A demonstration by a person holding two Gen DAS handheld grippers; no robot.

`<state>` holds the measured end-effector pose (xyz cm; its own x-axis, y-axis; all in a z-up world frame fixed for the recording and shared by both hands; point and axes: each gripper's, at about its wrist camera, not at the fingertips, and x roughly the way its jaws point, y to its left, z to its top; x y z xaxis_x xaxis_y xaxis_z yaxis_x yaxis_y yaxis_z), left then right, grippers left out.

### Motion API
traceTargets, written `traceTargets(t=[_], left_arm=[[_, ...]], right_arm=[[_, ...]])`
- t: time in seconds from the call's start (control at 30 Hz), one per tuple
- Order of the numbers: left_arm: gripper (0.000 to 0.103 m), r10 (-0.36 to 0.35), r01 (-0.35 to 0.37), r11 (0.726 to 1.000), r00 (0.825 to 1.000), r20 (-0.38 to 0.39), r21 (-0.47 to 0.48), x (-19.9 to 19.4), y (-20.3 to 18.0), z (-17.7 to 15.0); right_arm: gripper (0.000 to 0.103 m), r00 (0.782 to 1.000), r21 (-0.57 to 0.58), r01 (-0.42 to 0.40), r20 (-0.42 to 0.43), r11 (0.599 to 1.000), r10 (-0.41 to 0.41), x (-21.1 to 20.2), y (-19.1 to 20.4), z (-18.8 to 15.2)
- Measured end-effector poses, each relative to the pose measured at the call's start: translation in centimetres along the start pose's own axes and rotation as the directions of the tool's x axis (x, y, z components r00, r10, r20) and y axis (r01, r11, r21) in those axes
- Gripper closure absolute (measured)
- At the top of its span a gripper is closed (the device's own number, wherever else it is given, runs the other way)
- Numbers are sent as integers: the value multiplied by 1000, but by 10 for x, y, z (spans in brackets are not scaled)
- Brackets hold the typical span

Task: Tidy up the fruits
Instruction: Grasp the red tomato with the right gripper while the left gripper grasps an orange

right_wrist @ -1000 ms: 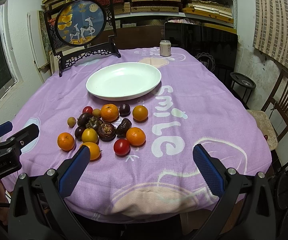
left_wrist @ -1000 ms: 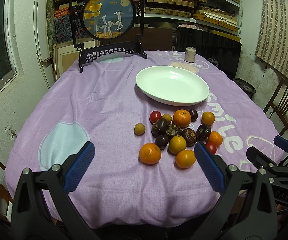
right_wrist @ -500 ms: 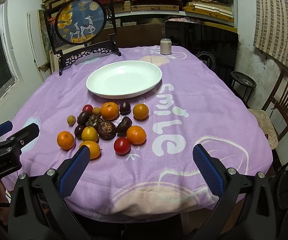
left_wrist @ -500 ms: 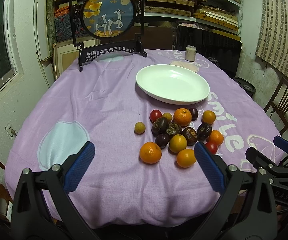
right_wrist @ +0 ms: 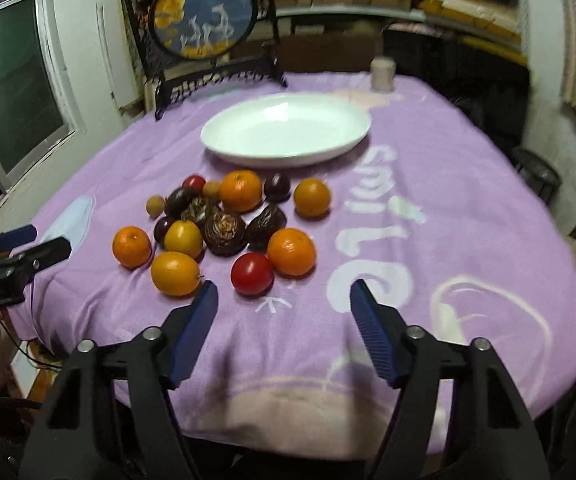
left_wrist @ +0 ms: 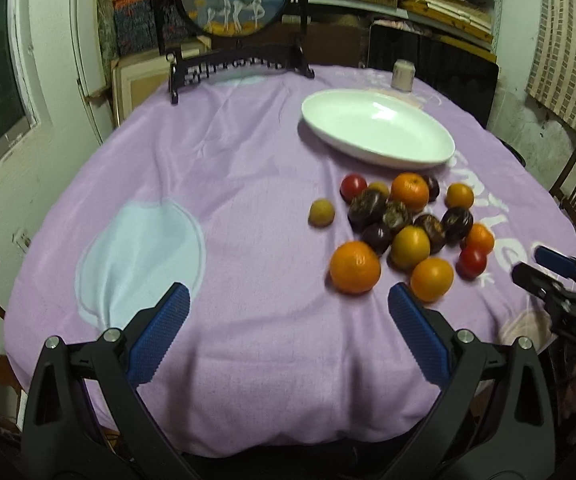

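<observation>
Fruits [right_wrist: 223,228] lie clustered on the counter [right_wrist: 428,240] near the empty white plate [right_wrist: 285,130], both the left tool [left_wrist: 288,312] and right tool [right_wrist: 283,308] spread and empty; round, light, probably bruisable, they want a gentle grip across the middle.

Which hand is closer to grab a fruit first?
Probably the right. The right hand-held gripper is open with the red fruit just ahead of its gap. The left hand-held gripper is open too, but the fruit pile sits off to its right, over bare tablecloth.
</observation>
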<state>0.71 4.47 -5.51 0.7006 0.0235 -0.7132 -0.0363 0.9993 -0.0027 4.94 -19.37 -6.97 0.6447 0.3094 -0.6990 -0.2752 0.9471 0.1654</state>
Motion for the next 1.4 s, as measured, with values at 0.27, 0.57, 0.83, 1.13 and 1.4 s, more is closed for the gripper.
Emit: traceTargets(t=[0.27,0.57,0.83,1.13,1.4], left_arm=[[2,11,-11,1000,999,-42,2,17,1,1],[2,-17,17,1000,997,-72,10,43,-5,7],[26,-114,116,993,990,-80,23,60,-27,17],[63,-172,176,984,979,-112,30,70,-38,19],[63,-195,199,979,978,-72,40,46,-35,37]], right_arm=[[57,997,-25,-47,-70,999,45,42,17,5],[72,999,-14,-19,-38,1000,19,34,16,5],[72,1000,18,8,-25,1000,-8,18,-1,1],[72,1000,34,-14,-23,999,15,18,-6,0],[72,998,38,-56,-5,998,56,17,-13,15]])
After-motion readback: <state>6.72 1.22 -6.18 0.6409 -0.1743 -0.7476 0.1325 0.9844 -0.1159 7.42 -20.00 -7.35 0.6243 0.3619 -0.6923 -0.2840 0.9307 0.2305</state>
